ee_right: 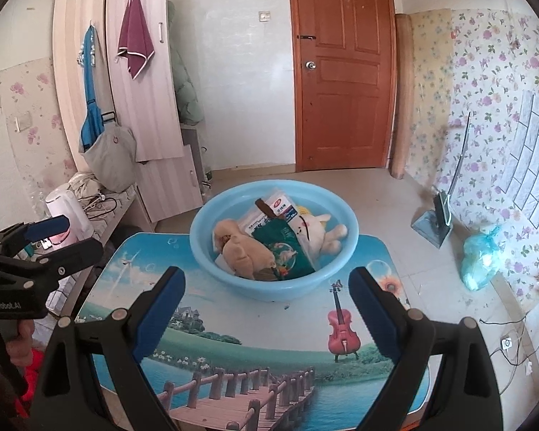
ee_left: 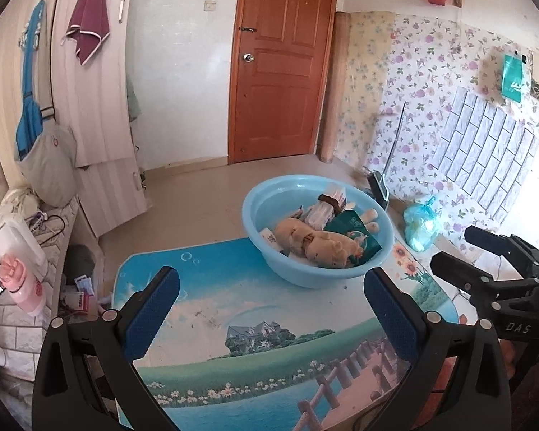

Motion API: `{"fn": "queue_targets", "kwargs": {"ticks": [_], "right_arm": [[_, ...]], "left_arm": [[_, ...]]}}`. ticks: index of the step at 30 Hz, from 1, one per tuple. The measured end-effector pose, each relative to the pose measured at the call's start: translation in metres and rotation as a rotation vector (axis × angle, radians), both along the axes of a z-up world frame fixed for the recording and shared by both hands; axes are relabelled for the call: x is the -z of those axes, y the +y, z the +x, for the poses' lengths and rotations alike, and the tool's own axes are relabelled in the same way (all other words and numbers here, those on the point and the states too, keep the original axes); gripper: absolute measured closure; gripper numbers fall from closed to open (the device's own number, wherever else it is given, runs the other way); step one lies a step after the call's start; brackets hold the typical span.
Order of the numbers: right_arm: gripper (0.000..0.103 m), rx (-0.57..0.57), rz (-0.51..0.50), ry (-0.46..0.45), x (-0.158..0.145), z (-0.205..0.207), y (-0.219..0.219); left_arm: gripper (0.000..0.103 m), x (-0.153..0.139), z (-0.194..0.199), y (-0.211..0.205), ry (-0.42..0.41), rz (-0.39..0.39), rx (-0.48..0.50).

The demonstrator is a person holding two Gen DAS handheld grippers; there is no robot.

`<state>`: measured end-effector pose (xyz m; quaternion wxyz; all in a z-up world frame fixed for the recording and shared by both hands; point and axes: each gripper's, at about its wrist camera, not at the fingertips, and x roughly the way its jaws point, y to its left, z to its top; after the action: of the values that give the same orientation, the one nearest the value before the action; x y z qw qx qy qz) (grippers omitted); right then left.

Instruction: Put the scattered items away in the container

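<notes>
Nearest: left gripper (ee_left: 271, 318), matte black frame with ribbed blue pads, jaws spread wide, nothing between them. Right gripper (ee_right: 267, 318) likewise, blue-padded fingers held well apart and empty. Both poised above the table (ee_right: 255, 370), neither touching it.

Beneath: glossy tabletop with rounded corners, printed with a lake, wooden footbridge, daisies, a house and a red violin; surface bare save a few dark specks.

Further on, at the far edge of the table: round pale-blue plastic basin (ee_right: 269, 287), smooth, shallow, with a rolled rim. Inside, heaped together: tan plush toy (ee_right: 246, 253), soft and nubby, lying on its side; dark green glossy packet (ee_right: 285, 248) leaning beside it; white plush toy (ee_right: 318, 231) with cream ears against the right wall; clear-and-white printed packet (ee_right: 282, 208) propped toward the back.

Beyond: pale tiled floor, crumpled blue plastic bag (ee_right: 479, 255) on it, panelled brown wooden door (ee_right: 345, 72).
</notes>
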<state>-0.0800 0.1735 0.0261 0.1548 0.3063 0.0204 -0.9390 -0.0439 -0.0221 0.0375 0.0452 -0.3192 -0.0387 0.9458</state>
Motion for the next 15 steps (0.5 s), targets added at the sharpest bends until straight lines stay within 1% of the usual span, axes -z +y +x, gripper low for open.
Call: {"fn": "queue_targets", "kwargs": {"ticks": [5, 7, 15], "right_arm": [[0.009, 0.05, 0.014, -0.023, 0.002, 0.0, 0.0], [0.009, 0.051, 0.011, -0.028, 0.002, 0.002, 0.0], [0.009, 0.049, 0.003, -0.037, 0.002, 0.011, 0.001]], "left_arm": [[0.0, 0.001, 0.004, 0.005, 0.016, -0.038, 0.009], [0.0, 0.001, 0.006, 0.007, 0.011, -0.047, 0.02], [0.0, 0.001, 0.013, 0.01, -0.017, -0.036, 0.038]]}}
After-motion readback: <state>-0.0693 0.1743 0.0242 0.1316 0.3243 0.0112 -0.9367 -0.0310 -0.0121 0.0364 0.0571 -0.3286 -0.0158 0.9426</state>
